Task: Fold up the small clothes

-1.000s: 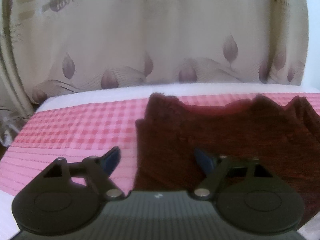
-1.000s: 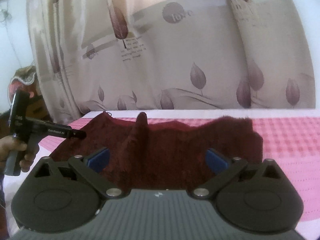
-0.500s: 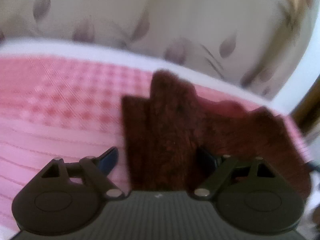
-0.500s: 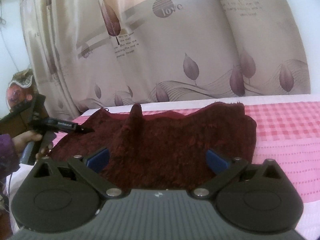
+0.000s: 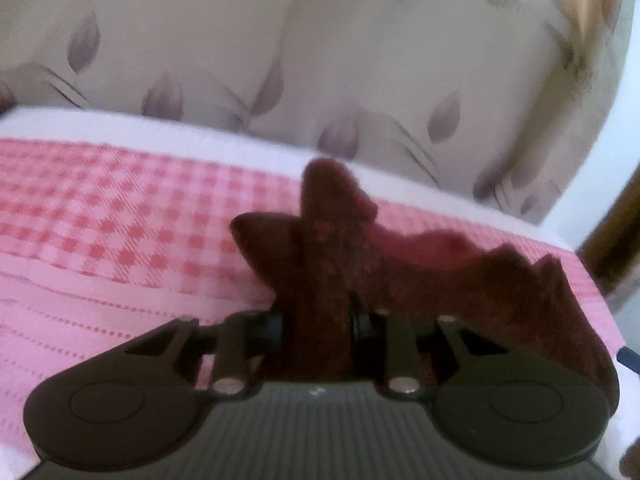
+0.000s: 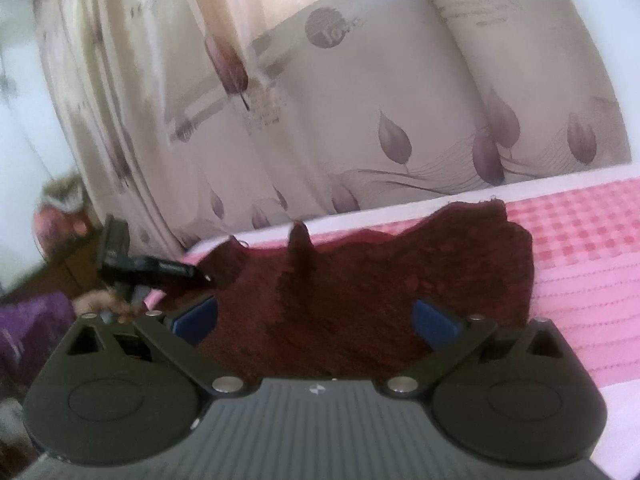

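Left gripper is clamped on a raised fold of the maroon cloth, which lies on the pink sheet toward 3 o'clock. Right gripper hangs spread wide over it.

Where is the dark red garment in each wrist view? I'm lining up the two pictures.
Left wrist: dark red garment lies center to right, one fold pinched in the shut left gripper.
Right wrist: it spreads across the middle, beyond the open right gripper.
Shared landmark: the pink checked cloth beneath, leaf-print curtain behind.
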